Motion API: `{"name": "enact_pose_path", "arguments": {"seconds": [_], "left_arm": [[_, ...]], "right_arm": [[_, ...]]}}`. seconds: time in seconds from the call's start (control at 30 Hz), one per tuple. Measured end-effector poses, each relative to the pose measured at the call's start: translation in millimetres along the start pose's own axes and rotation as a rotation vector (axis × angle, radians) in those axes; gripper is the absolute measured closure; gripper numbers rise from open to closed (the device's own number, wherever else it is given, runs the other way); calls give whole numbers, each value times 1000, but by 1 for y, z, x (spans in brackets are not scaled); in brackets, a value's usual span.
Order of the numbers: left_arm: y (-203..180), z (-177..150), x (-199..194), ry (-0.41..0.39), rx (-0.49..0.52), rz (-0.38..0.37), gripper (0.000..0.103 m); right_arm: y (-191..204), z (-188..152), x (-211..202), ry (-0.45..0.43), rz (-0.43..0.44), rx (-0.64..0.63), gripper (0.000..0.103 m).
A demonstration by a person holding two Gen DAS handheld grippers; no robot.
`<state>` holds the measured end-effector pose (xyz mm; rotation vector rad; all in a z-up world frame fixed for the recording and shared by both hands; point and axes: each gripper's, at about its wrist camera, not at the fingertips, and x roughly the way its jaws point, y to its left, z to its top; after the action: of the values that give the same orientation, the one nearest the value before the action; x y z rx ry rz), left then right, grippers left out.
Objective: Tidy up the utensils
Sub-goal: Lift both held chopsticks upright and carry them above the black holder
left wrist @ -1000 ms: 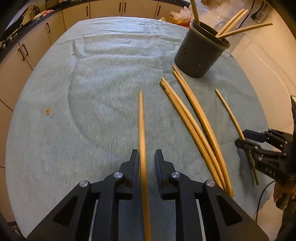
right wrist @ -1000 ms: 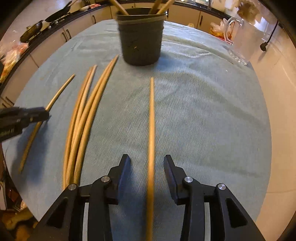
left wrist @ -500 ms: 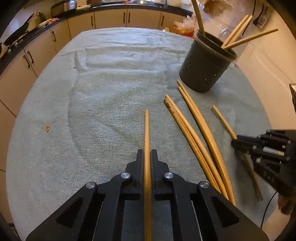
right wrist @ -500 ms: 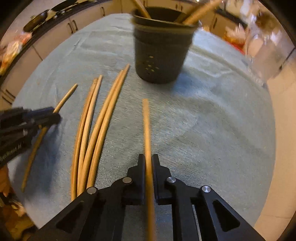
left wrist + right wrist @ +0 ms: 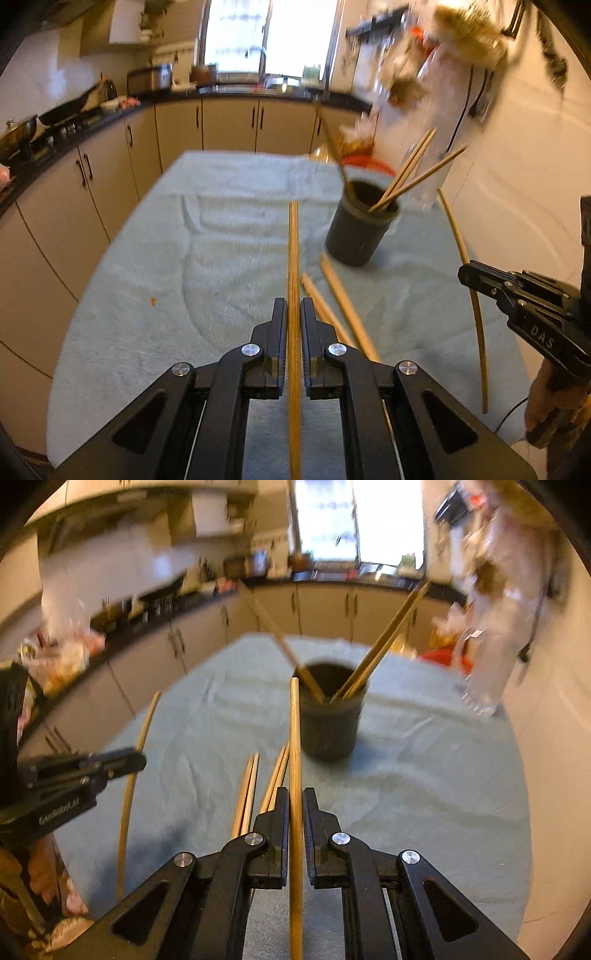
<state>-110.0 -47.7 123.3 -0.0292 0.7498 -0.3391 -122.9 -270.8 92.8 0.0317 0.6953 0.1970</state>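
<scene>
My left gripper (image 5: 293,306) is shut on a long wooden chopstick (image 5: 293,254) that points forward, raised off the teal cloth (image 5: 184,258). In the right wrist view my right gripper (image 5: 295,794) is shut on another chopstick (image 5: 294,731), also lifted. The black utensil holder (image 5: 360,229) stands ahead and right of the left gripper, with several chopsticks leaning in it. From the right wrist the holder (image 5: 328,720) is straight ahead. Several loose chopsticks (image 5: 249,794) lie on the cloth between the two grippers. Each view shows the other gripper at its side with its stick.
A clear glass pitcher (image 5: 491,664) stands at the table's far right beside the wall. Kitchen cabinets (image 5: 229,122) and a dark counter ring the table's left and far sides. A small crumb (image 5: 153,301) lies on the cloth. A person's hand (image 5: 543,402) holds the right gripper.
Both grippers closed on the chopsticks that lay between their fingers, then rose and tipped upward. Both sticks are now off the cloth and more of the kitchen shows.
</scene>
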Motion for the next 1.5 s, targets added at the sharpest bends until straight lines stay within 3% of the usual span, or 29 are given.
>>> {"name": "enact_pose_path", "arguments": {"seconds": [0.23, 0.5, 0.93, 1.23, 1.5], "left_arm": [[-10, -10, -35, -87, -23, -34, 97], [-16, -22, -58, -109, -51, -51, 97], [-24, -24, -63, -88, -68, -29, 97], [-27, -19, -59, -96, -10, 48, 97], [-10, -16, -45, -50, -44, 52, 96]], "right_arm": [[-16, -21, -58, -252, -32, 146, 95], [-16, -34, -79, -323, -14, 238, 95], [-17, -47, -85, -313, 39, 288, 95], [-7, -50, -79, -287, 18, 257, 95], [4, -40, -71, -269, 14, 220, 95]]}}
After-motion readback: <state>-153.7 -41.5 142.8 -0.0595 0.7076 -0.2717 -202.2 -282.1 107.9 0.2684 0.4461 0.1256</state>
